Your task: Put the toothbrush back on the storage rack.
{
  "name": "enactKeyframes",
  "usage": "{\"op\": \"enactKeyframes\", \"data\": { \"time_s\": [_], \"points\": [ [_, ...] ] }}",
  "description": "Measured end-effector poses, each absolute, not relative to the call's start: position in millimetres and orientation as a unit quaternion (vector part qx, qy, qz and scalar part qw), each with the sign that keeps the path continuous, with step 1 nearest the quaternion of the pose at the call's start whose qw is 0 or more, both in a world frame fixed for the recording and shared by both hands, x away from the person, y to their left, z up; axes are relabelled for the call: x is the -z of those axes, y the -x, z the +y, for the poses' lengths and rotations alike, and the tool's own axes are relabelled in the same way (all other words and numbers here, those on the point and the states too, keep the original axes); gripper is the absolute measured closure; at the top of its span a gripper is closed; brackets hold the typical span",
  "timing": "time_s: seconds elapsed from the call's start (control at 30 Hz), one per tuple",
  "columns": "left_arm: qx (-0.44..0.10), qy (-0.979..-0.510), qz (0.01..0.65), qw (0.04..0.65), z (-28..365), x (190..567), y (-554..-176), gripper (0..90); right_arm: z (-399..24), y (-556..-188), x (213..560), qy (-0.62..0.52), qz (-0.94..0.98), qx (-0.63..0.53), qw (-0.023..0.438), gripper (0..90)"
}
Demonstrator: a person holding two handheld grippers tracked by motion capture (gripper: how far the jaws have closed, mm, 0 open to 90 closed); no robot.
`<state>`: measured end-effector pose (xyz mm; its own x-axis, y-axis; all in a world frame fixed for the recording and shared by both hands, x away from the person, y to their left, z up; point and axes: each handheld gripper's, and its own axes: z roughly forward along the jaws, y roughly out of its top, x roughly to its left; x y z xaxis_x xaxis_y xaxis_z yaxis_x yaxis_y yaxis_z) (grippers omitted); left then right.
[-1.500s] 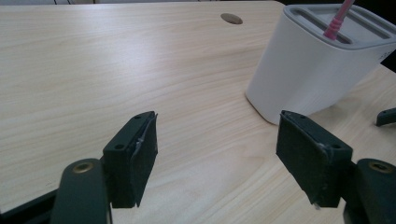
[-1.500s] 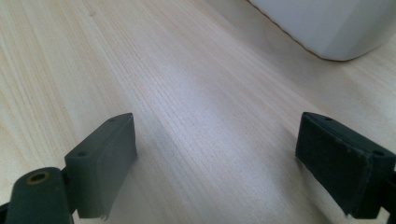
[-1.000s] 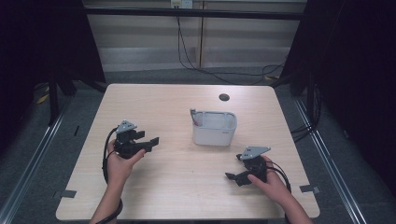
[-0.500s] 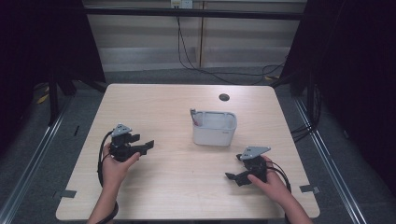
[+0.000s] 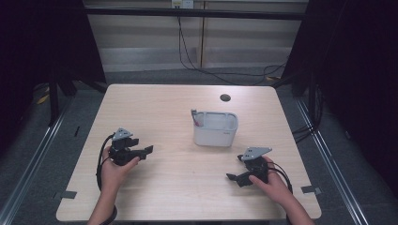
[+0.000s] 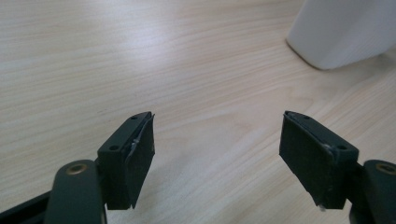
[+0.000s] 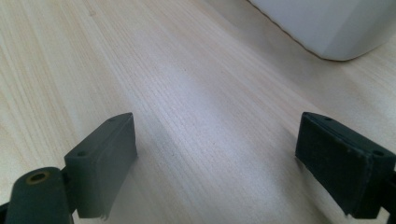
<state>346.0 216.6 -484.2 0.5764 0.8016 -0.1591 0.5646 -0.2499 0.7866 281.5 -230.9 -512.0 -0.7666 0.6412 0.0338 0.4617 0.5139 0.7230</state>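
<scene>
Wooden table [image 5: 187, 187] bears white bin [image 5: 215, 129], long axis crosswise.

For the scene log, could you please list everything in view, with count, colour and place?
white plastic rectangular bin: one, white, right of the table's centre; a small reddish item sits inside at its left corner
light wooden table: one, pale wood, fills the middle
round dark hole: one, black, far edge of the table
grey tape pieces: two, grey, near corners
left claw: one, black, open, near left, nothing between the jaws
right claw: one, black, open, near right, nothing between the jaws
</scene>
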Motion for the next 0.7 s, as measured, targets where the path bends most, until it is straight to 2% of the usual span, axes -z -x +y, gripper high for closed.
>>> {"op": "enactKeyframes", "data": {
  "time_s": [0.7],
  "points": [
    [-0.151,-0.792,0.447,0.387,220.2,498.4,-344.6,26.5,-230.9,-281.4,512.0,-0.320,0.862,-0.375,0.120,11.9]
  ]
}}
